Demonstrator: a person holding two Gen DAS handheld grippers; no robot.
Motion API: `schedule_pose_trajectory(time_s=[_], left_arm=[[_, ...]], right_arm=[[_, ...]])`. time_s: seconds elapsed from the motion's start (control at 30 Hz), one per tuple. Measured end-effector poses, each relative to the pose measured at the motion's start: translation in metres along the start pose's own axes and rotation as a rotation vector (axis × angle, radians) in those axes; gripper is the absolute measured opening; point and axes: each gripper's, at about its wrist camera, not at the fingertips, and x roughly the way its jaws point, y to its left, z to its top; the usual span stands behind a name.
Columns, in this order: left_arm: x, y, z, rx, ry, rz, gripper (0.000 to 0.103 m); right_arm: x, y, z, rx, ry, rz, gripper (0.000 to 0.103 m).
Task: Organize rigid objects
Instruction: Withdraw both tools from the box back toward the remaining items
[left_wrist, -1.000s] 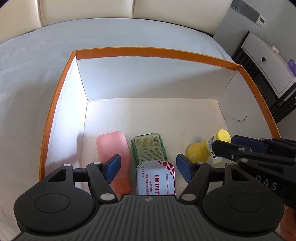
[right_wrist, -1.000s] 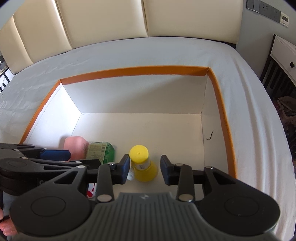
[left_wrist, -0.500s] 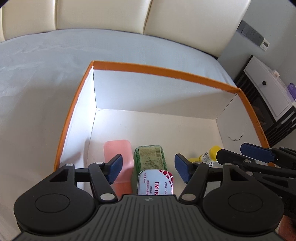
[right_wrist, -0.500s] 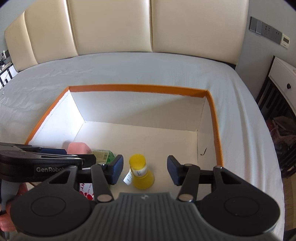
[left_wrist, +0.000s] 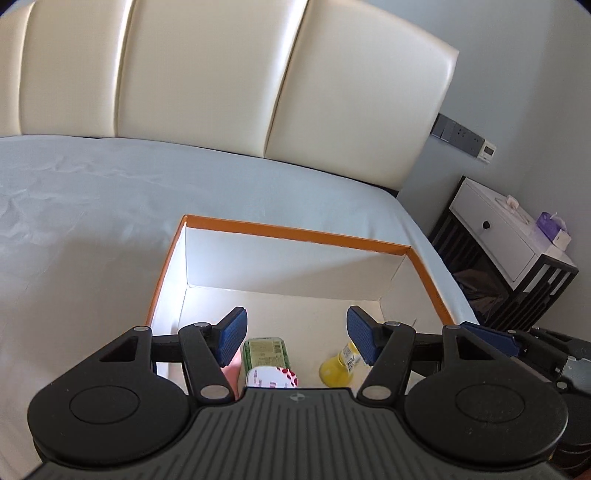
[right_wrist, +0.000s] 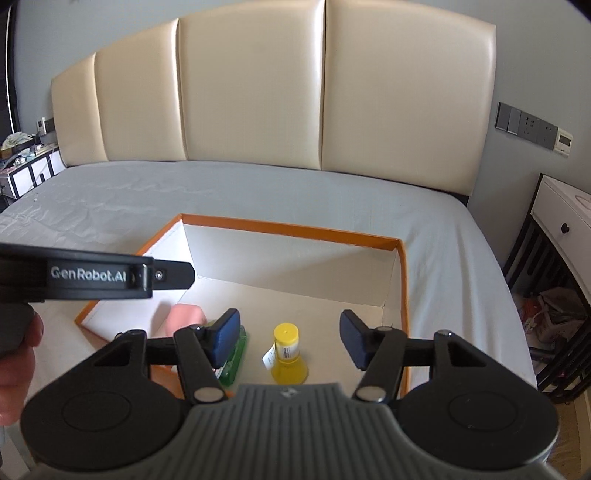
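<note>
The yellow bottle (right_wrist: 285, 352) stands upright on the floor of the orange-rimmed box (right_wrist: 295, 229), below and just ahead of the right hand-held gripper (right_wrist: 290, 334), whose jaws have just been opening and stand apart with nothing between them. The left hand-held gripper (left_wrist: 293, 334) is also apart and empty, above the green tin (left_wrist: 265, 349) and white mint tin (left_wrist: 272, 377). Judged from this, both should lift clear of the box walls without nudging the bottle.

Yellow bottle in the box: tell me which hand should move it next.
Right. The yellow bottle stands centred ahead of the right gripper, whose open fingers hold nothing; for the left gripper it sits off to the side.
</note>
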Motion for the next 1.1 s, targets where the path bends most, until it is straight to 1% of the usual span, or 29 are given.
schedule_pose_trajectory(time_s=[0.13,0.27,0.33,0.4,0.43,0.5,0.57,0.67,0.73,0.77,0.83,0.87,0.9,0.93,1.03,1.1], left_arm=[[-0.021,0.000,-0.014,-0.004,-0.005,0.000,0.071],[-0.035,0.003,-0.030,-0.027,0.013,0.026,0.071],[-0.038,0.004,-0.040,-0.029,0.044,0.040,0.071],[-0.040,0.004,-0.050,-0.026,0.079,0.051,0.071],[-0.038,0.004,-0.054,-0.024,0.100,0.058,0.071],[-0.035,0.004,-0.065,-0.035,0.159,0.090,0.071],[-0.031,0.005,-0.075,-0.047,0.203,0.112,0.071],[-0.022,0.004,-0.090,-0.035,0.291,0.139,0.072],[-0.017,0.003,-0.097,-0.028,0.333,0.163,0.076],[-0.014,0.004,-0.101,-0.026,0.355,0.176,0.078],[-0.010,0.005,-0.106,-0.022,0.384,0.190,0.078],[-0.011,0.004,-0.109,-0.015,0.394,0.193,0.081],[-0.009,0.003,-0.109,-0.003,0.400,0.194,0.086],[-0.010,0.003,-0.113,0.016,0.410,0.197,0.088],[-0.001,-0.004,-0.119,0.084,0.450,0.215,0.088],[0.006,-0.008,-0.122,0.119,0.478,0.227,0.089]], right_arm=[[-0.018,0.002,-0.014,-0.006,-0.033,0.013,0.059],[-0.031,0.001,-0.033,0.031,-0.029,0.019,0.059],[-0.033,-0.001,-0.045,0.065,-0.012,0.027,0.058],[-0.034,-0.002,-0.057,0.090,0.010,0.032,0.053],[-0.033,-0.002,-0.065,0.100,0.026,0.035,0.052],[-0.031,-0.002,-0.078,0.110,0.053,0.034,0.052],[-0.029,-0.001,-0.089,0.109,0.071,0.030,0.051],[-0.024,0.000,-0.104,0.095,0.097,0.032,0.047],[-0.021,0.001,-0.113,0.086,0.113,0.037,0.045],[-0.020,0.002,-0.115,0.079,0.116,0.041,0.041],[-0.020,0.004,-0.118,0.050,0.106,0.053,0.041],[-0.020,0.006,-0.119,0.034,0.106,0.058,0.041],[-0.018,0.007,-0.120,0.024,0.110,0.061,0.040],[-0.016,0.008,-0.122,0.016,0.118,0.062,0.040],[-0.005,0.009,-0.123,0.002,0.174,0.065,0.041],[0.000,0.008,-0.124,0.012,0.205,0.063,0.044]])
